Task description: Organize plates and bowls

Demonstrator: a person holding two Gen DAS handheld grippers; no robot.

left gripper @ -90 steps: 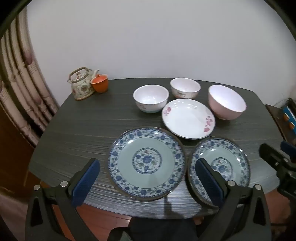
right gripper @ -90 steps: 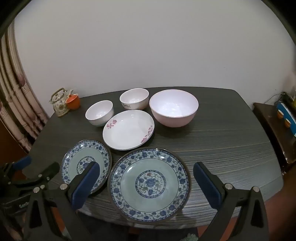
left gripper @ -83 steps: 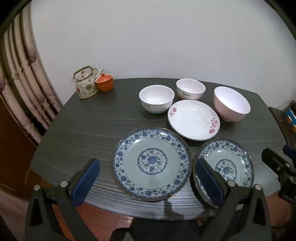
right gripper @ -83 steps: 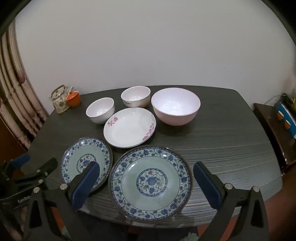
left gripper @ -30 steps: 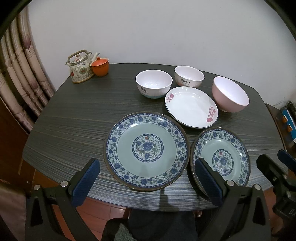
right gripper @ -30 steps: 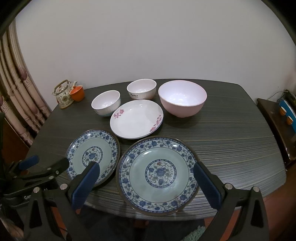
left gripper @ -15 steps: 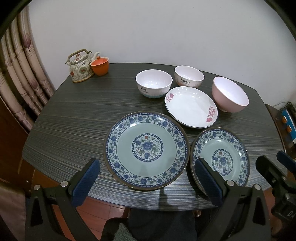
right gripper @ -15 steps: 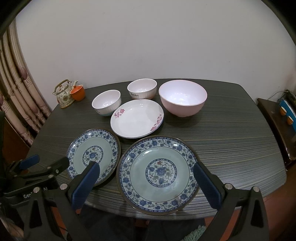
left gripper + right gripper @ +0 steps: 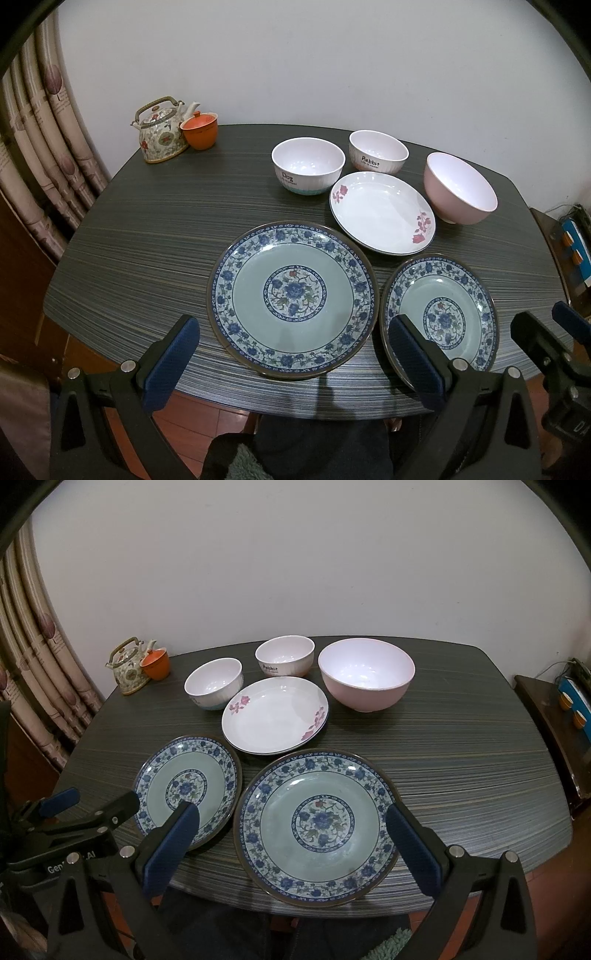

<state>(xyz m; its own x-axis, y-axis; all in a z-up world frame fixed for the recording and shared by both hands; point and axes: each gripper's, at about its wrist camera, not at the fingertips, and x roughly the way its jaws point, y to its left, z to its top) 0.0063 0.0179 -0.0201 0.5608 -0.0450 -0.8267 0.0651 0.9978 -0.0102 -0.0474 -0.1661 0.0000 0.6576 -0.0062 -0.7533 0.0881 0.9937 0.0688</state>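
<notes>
"Dog" printed in black on the side of the white bowl (image 9: 308, 164) with the pale blue foot, far half of the dark striped table (image 9: 147, 236). "Rabbit" on the ribbed white bowl (image 9: 378, 151) just right of it and a little farther back. "Gen" and "AI" in white on the body of the left gripper (image 9: 291, 330), as seen from the right wrist view; middle letters hidden. No other legible writing.

Left gripper held low at the near table edge, pointing across the table, blue-padded fingers (image 9: 173, 354) spread wide and grasping nothing. Lined up with the left blue plate (image 9: 291, 299), which lies flat near the edge. Right gripper (image 9: 288, 816) level with it and just to its right, likewise wide open and empty, aimed over the right blue plate (image 9: 319, 823). No contact between either gripper and any dish.

The two blue-patterned plates side by side, rims very close, whether touching not clear. White plate with pink flowers (image 9: 382, 212) just beyond them, between the two lettered bowls and the larger pink bowl (image 9: 460, 188) at far right. Floral teapot (image 9: 160, 131) and orange cup (image 9: 199, 129) touching or nearly so at the far left corner, well apart from the dishes. Patterned curtain (image 9: 48, 147) along the left.
</notes>
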